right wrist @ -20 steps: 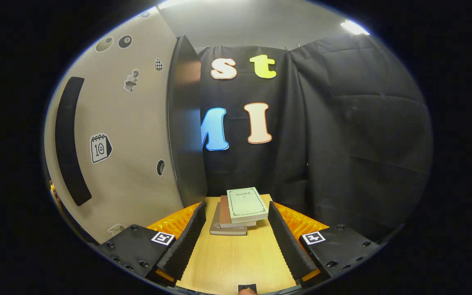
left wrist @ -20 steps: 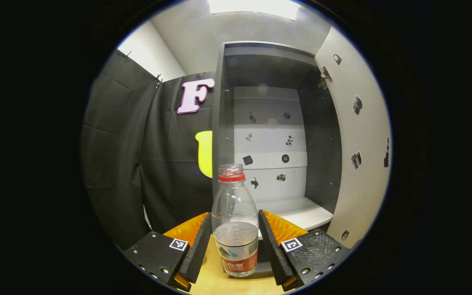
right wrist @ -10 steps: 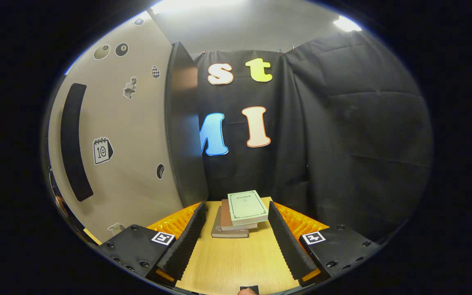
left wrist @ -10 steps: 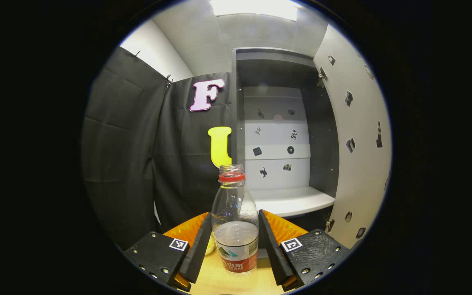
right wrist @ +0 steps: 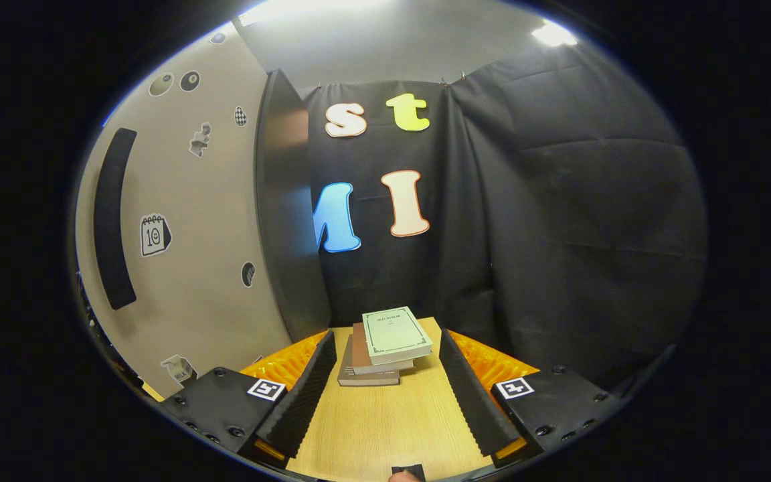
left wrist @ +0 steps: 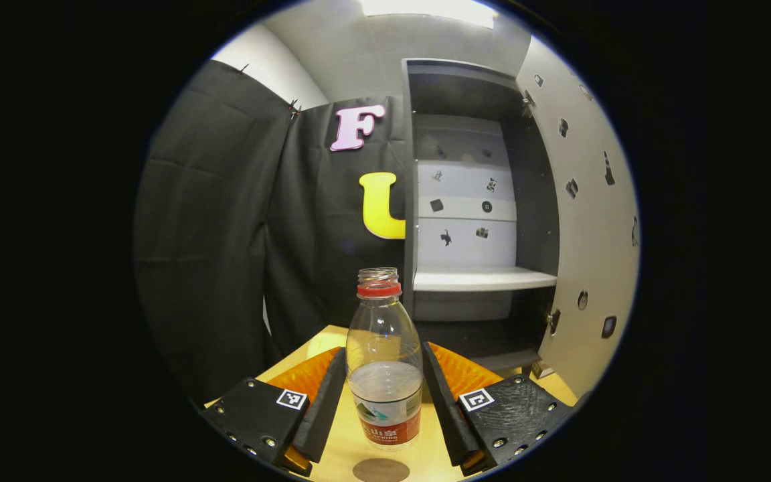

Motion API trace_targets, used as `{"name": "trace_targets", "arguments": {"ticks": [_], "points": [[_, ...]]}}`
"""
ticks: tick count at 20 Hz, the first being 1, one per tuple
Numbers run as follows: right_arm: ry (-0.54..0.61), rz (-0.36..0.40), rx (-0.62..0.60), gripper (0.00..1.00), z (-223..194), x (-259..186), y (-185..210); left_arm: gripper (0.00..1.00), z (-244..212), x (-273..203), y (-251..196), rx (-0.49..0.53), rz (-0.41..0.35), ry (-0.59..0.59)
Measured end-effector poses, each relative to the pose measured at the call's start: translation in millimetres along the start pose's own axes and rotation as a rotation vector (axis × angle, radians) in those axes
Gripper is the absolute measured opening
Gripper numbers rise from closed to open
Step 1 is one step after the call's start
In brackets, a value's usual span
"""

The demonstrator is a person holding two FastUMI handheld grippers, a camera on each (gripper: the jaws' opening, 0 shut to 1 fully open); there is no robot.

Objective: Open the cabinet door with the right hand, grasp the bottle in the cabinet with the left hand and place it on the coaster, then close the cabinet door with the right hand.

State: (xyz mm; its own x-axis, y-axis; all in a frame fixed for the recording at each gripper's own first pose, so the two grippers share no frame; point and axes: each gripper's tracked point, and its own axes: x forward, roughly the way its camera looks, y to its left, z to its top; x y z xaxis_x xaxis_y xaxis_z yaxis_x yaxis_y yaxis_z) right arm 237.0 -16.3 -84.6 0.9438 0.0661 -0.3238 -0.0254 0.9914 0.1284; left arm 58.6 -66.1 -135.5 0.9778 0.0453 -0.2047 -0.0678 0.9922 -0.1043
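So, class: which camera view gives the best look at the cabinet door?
The right gripper view: the cabinet door faces the camera broadly, showing its dark handle and stickers. The left gripper view catches the same door swung open beside the cabinet, seen obliquely from its inner side.

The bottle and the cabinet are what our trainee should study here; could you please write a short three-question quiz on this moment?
1. True or false: the cabinet door stands open.
2. What does the left gripper hold? A) a book B) the bottle C) nothing
3. Fill in: the round brown coaster lies on the table, just below the ____.

Key: 1 true. 2 B, both fingers press its sides. 3 bottle. The right gripper is open, with a stack of books ahead of it.
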Motion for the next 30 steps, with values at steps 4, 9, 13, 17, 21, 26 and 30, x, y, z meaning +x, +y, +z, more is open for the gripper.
{"name": "trace_targets", "arguments": {"ticks": [4,9,13,17,21,26,30], "points": [[0.003,-0.018,0.001,0.98,-2,-2,-5,0.65,-40,-8,2,-0.03,0.002,0.035],[0.03,-0.026,-0.016,0.98,-11,-6,-6,0.65,-86,-15,10,-0.036,0.033,0.07],[0.039,-0.029,-0.035,0.98,-14,-8,-4,0.65,-115,-18,10,-0.046,0.05,0.092],[0.055,-0.033,-0.056,0.98,-20,-9,-4,0.65,-129,-19,5,-0.014,0.059,0.07],[0.057,-0.037,-0.063,0.98,-19,-10,-3,0.63,-140,-20,5,-0.013,0.083,0.065],[0.052,-0.033,-0.067,0.98,-18,-10,-1,0.66,-140,-21,7,-0.003,0.109,0.092],[0.051,-0.024,-0.053,0.98,-19,-8,1,0.7,-129,-22,2,0.042,0.107,0.096]]}}
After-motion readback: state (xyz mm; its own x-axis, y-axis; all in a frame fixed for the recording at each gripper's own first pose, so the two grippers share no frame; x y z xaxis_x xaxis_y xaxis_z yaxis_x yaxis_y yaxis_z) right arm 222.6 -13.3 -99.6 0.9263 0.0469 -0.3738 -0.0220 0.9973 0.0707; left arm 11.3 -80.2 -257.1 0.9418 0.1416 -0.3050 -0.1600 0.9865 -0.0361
